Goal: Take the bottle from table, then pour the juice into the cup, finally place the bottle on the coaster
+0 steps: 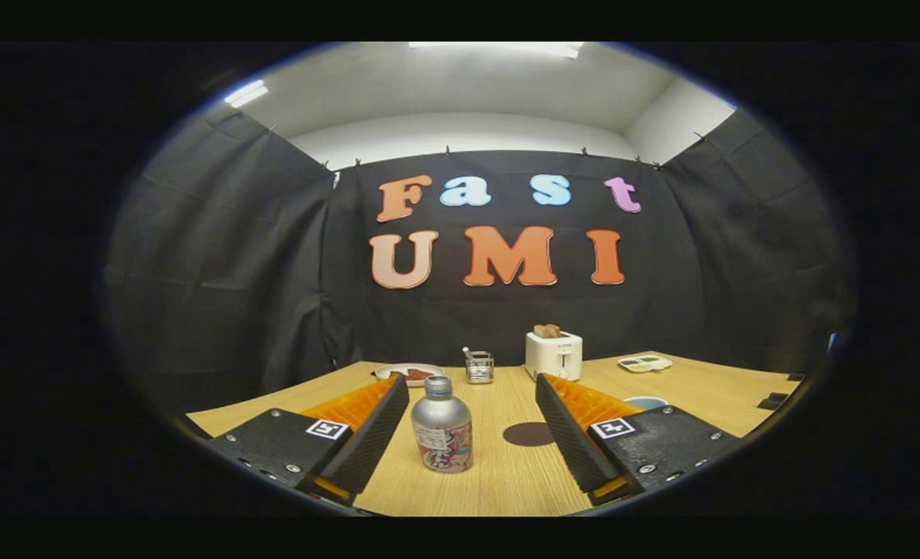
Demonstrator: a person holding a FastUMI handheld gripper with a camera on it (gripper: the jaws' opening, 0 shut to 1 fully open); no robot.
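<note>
The wooden table (506, 481) runs from the near side out to the black booth wall, its far edge lined with a plate (409, 373) on the left, a small metal holder (479, 367), a white toaster (553, 355) with bread in its slots, and a flat tray (644, 362) further right. A small dark object (772, 401) lies near the right edge. The middle of the tabletop is bare wood, leaving room around the bottle (442, 425), which stands upright with its cap on. The gripper (472, 423) is spread wide, its fingers (374, 431) touching nothing; the bottle sits between them, closer to the left finger. The dark round coaster (529, 434) lies right of the bottle, just beside the right finger, and the cup (647, 402) peeks out beyond that finger.
</note>
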